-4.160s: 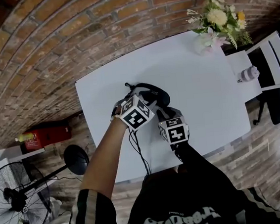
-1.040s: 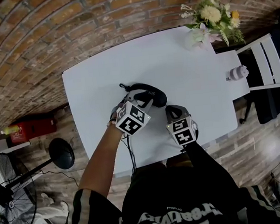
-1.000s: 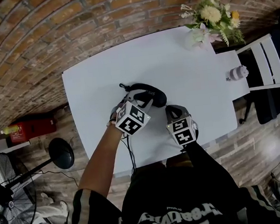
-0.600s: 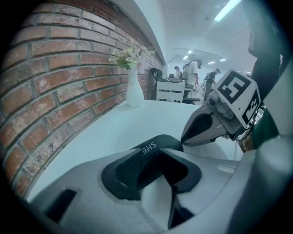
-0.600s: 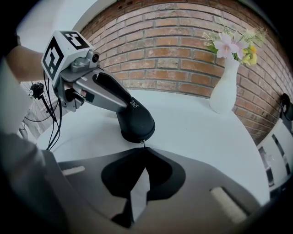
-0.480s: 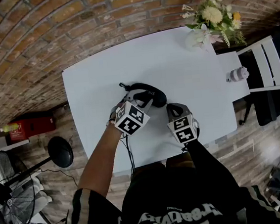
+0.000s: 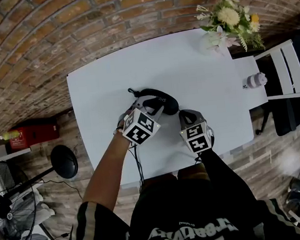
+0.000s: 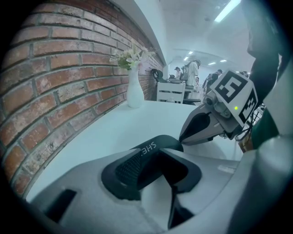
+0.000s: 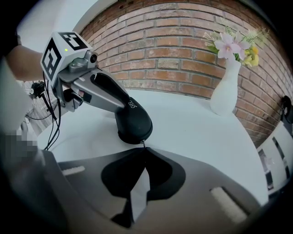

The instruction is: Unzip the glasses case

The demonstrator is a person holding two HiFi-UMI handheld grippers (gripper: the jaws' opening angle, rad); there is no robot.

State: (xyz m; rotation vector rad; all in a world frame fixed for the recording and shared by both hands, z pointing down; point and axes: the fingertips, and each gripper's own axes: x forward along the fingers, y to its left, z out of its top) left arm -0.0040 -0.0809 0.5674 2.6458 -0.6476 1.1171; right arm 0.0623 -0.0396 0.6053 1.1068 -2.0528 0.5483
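White table (image 7: 198, 69), 1 glasses case (image 7: 164, 102): L fingers (image 8: 132, 169) clamp it, R fingers (image 9: 160, 176) pinch zip pull (image 9: 143, 143).

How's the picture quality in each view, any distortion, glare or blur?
Head view: strong fisheye bows the table edges; even light, sharp. Left gripper view: dark round vignette, glare from the ceiling light, hazy beyond the case. Right gripper view: curved bricks, dark corners, zip pull tiny.
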